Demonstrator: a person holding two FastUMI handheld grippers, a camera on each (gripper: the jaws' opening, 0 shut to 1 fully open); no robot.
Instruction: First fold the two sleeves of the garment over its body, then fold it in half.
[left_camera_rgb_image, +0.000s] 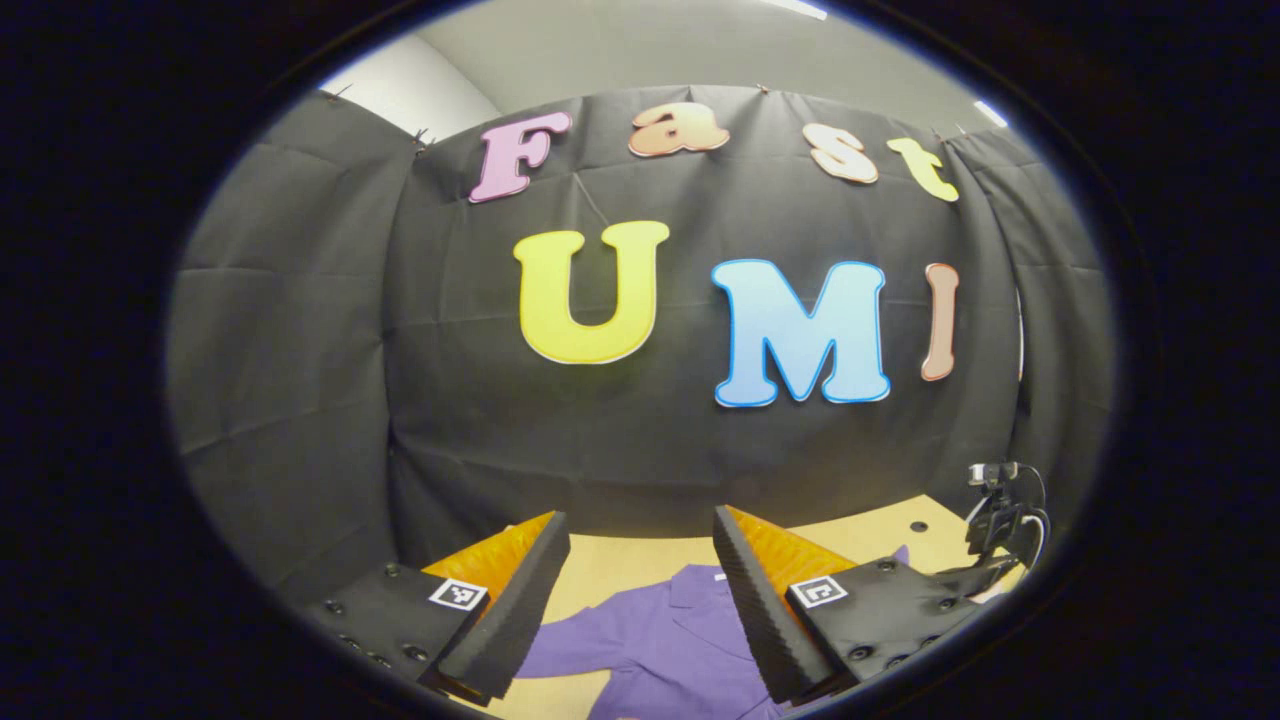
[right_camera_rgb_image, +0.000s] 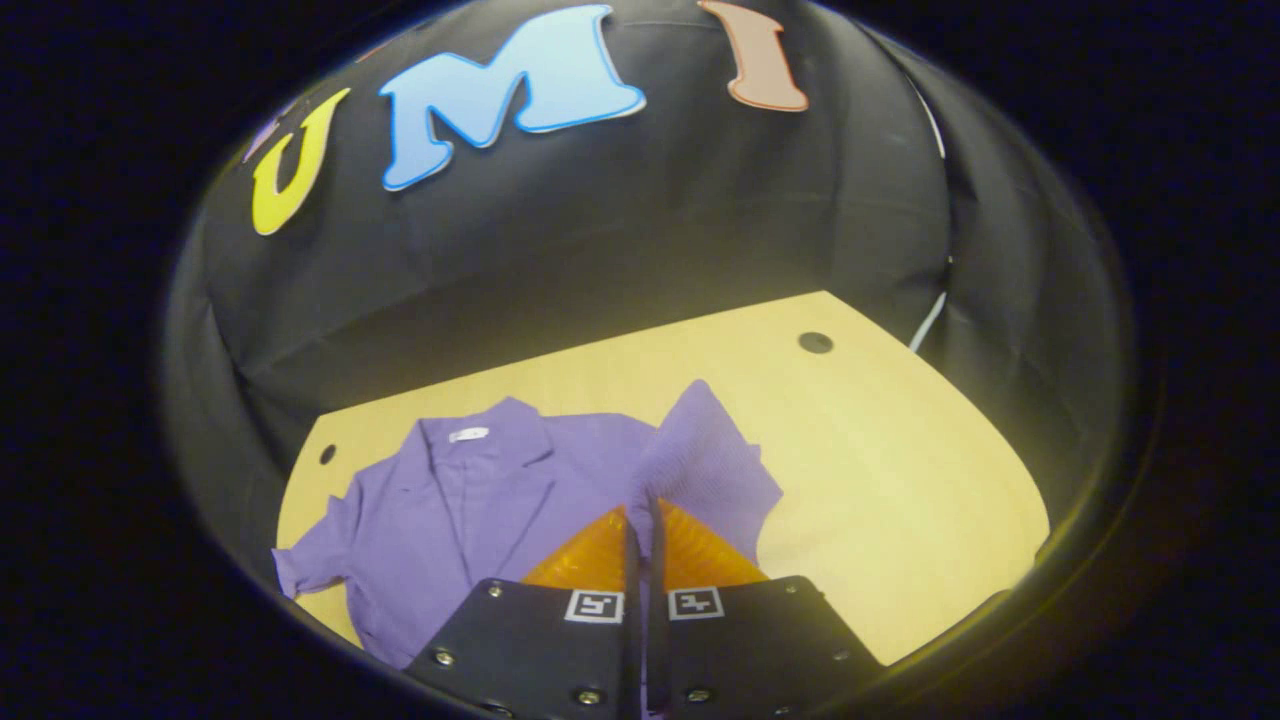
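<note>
Both of your grippers are over the table (right_camera_rgb_image: 900, 450). Your right gripper (right_camera_rgb_image: 640, 530) has its fingers pressed together on the shirt's (right_camera_rgb_image: 470, 520) sleeve (right_camera_rgb_image: 705, 455), pinching the purple cloth and lifting it up off the wood. Your left gripper (left_camera_rgb_image: 640, 590) is spread wide and touches nothing, hanging above the shirt's collar (left_camera_rgb_image: 700, 590). The shirt lies flat, front up, collar toward the black wall, its other short sleeve (right_camera_rgb_image: 310, 560) spread out sideways.

A recording booth — black cloth walls (left_camera_rgb_image: 300, 330), bare wooden table (right_camera_rgb_image: 900, 470).
</note>
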